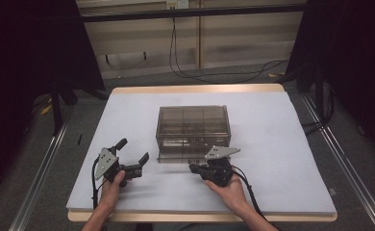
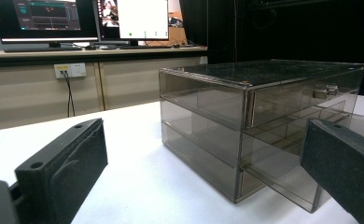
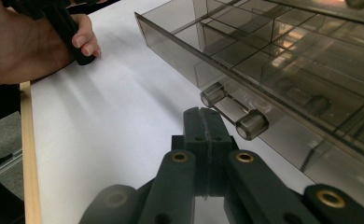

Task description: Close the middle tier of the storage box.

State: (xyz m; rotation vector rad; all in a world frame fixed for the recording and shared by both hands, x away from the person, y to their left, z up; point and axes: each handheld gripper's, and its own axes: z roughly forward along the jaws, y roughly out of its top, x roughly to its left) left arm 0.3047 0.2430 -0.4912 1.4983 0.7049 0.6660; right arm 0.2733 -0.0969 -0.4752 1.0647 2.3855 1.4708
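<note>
A smoky see-through drawer box (image 1: 193,126) stands in the middle of the white mat. Its bottom drawer (image 1: 176,157) is pulled out a little toward me. In the right gripper view the drawer (image 3: 283,51) shows several divided compartments and a clear bar handle (image 3: 234,112). My right gripper (image 3: 203,122) is shut with nothing between its jaws, its tip just left of that handle. From above, the right gripper (image 1: 194,168) lies low in front of the drawer and points left. My left gripper (image 1: 132,150) is open and empty, left of the box (image 2: 259,121), the left gripper (image 2: 203,140) facing its corner.
The white mat (image 1: 281,159) covers a wooden table (image 1: 195,89), whose edge runs close behind my hands. Cables (image 1: 185,67) lie on the floor beyond. Monitors (image 2: 82,18) stand on a bench in the left gripper view. My left hand (image 3: 35,42) appears in the right gripper view.
</note>
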